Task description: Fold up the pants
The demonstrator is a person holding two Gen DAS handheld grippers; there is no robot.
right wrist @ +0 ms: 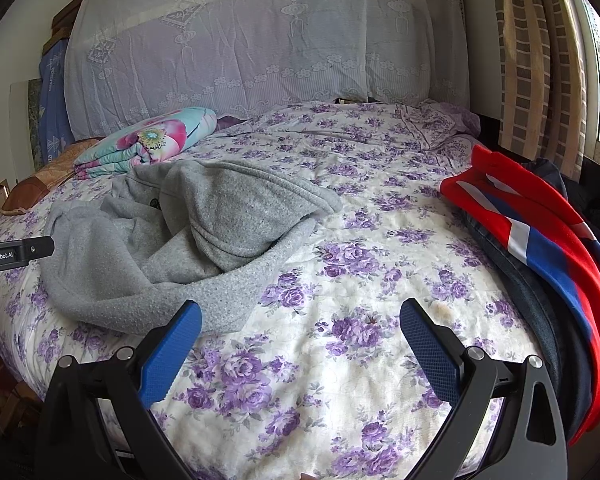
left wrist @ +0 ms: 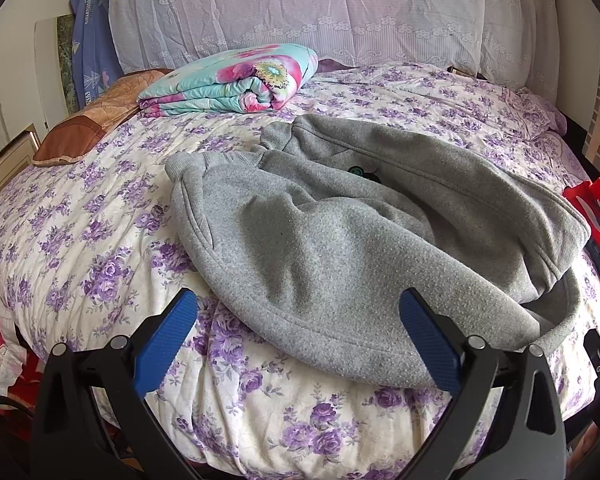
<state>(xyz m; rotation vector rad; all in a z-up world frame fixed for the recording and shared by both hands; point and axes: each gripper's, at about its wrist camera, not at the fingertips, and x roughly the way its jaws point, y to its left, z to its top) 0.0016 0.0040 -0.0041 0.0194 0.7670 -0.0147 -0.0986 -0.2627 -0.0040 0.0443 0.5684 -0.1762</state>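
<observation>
Wide bed under a white quilt printed with purple flowers. Grey fleece pants lie crumpled across its near half, waistband toward the far side (one leg doubled over). Folded turquoise-and-pink floral blanket near the lace-draped headboard. Red, blue and white garment heaped at the bed's right edge. Left gripper: jaws apart, hem between them, unclamped. Right gripper: jaws apart over bare quilt.

"GenRobot.AI" is printed in white on the black body of the left gripper, seen at nine o'clock in the right wrist view. Lettering on the blue cloth at ten o'clock in the left wrist view is too blurred to be read.
</observation>
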